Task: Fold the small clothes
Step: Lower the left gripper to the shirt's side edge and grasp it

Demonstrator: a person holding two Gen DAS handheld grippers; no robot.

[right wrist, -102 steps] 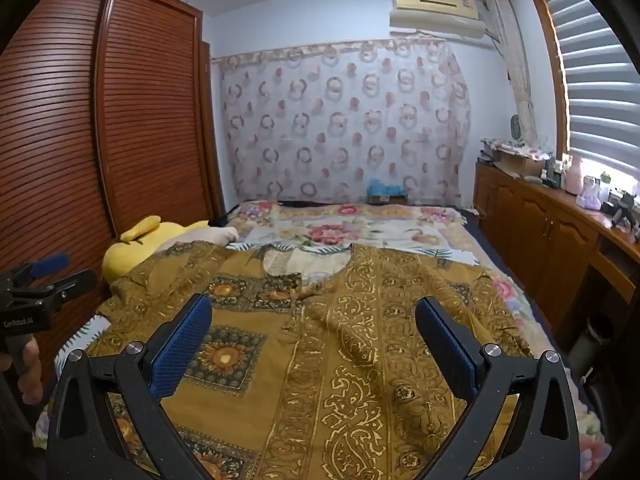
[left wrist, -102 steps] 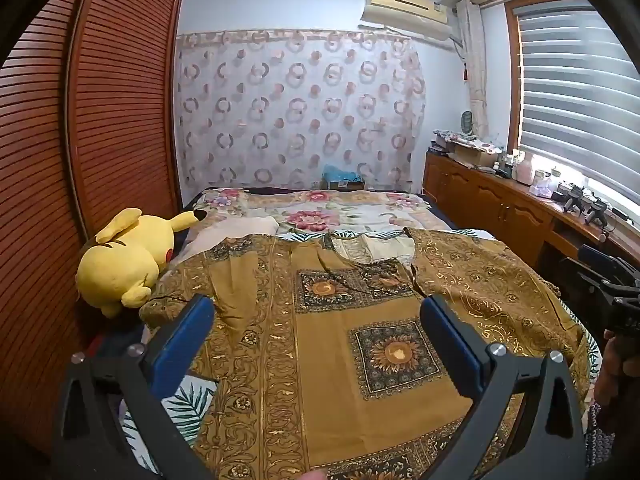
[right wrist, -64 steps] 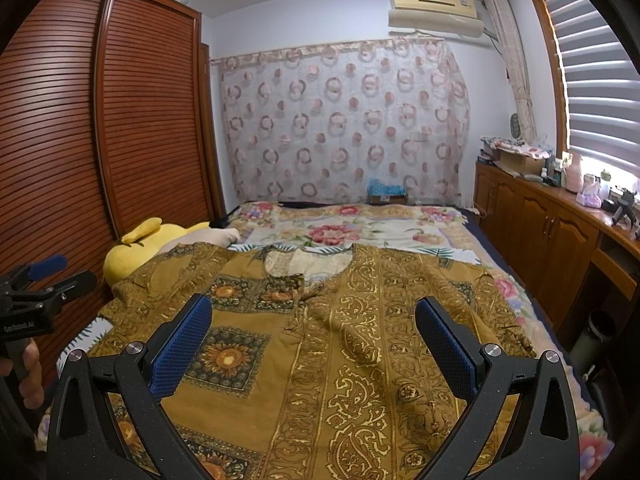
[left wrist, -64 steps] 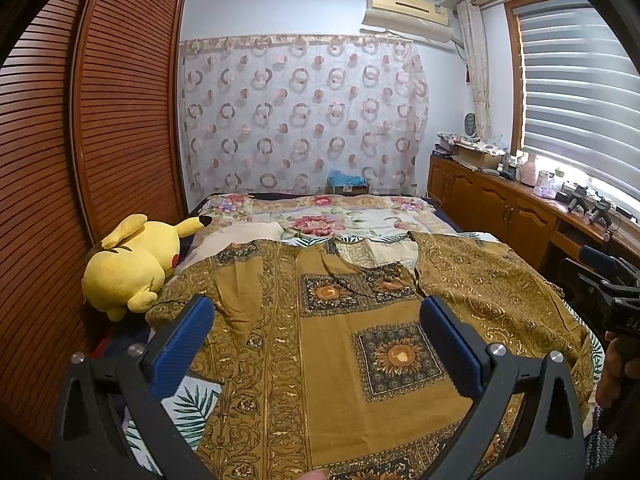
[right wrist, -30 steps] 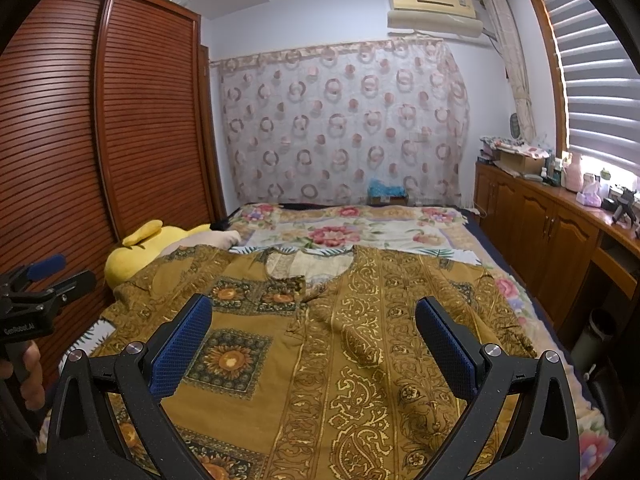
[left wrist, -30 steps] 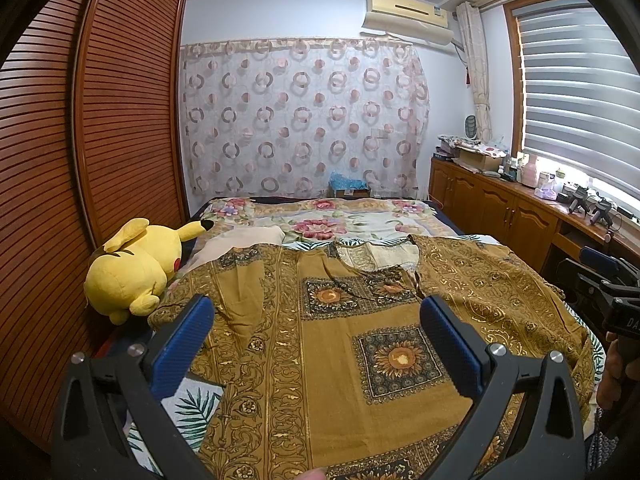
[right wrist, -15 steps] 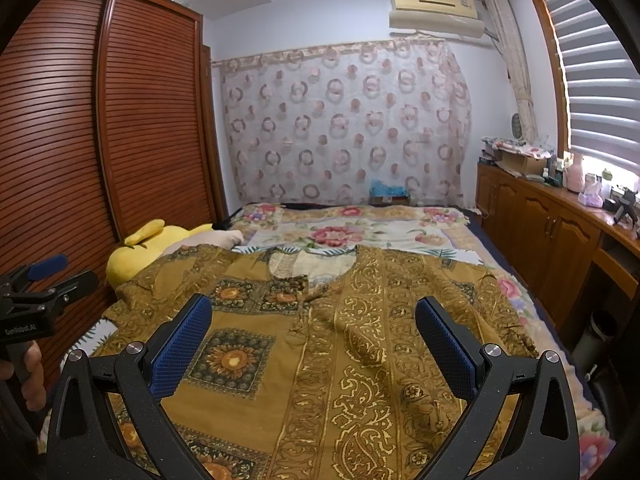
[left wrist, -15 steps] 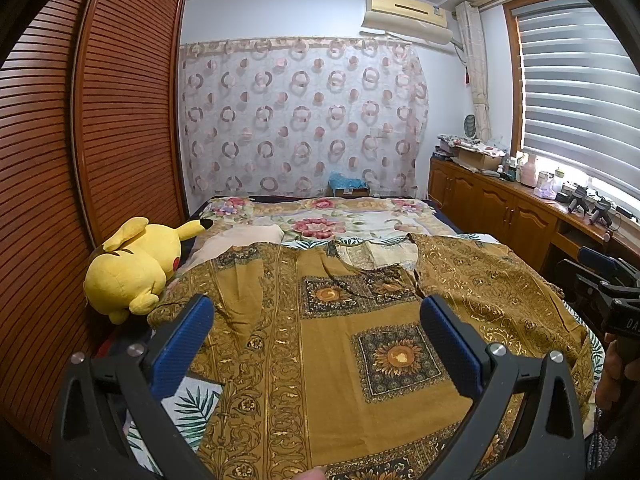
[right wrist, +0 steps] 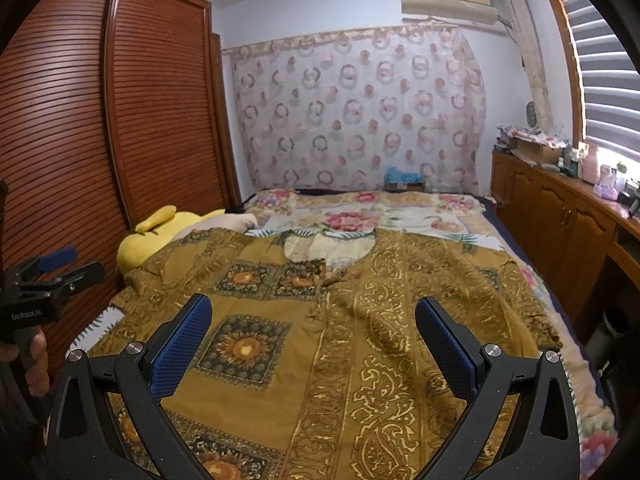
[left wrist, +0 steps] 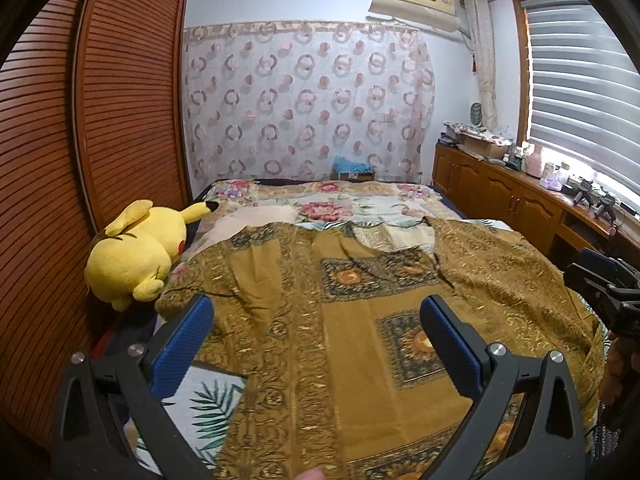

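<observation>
Left wrist cam first: the left gripper (left wrist: 314, 326) hangs above the near end of the bed (left wrist: 360, 204) with its blue-padded fingers (left wrist: 182, 338) spread wide and nothing between them. Under it lies the mustard-gold patterned shirt (left wrist: 360, 320), spread flat and front-up across the bed, collar toward the far wall, hem toward the camera. Its sleeve on the left reaches out toward a yellow plush toy (left wrist: 136, 248) sitting at the bed's edge against the slatted wooden wardrobe (left wrist: 80, 160). A leafy white sheet (left wrist: 204, 400) peeks out from under the shirt's near-left corner. The right gripper (left wrist: 608, 288) shows at the far right edge of this view, held by a hand, off the shirt's right side.

Right wrist cam tells pretty much the same story: that gripper's fingers (right wrist: 446, 350) are also wide apart, empty, floating over the shirt's lower half without touching it. The shirt's right sleeve drapes toward the bed edge near the wooden cabinets (right wrist: 560, 216). A patterned curtain (right wrist: 360, 116) covers the far wall.
</observation>
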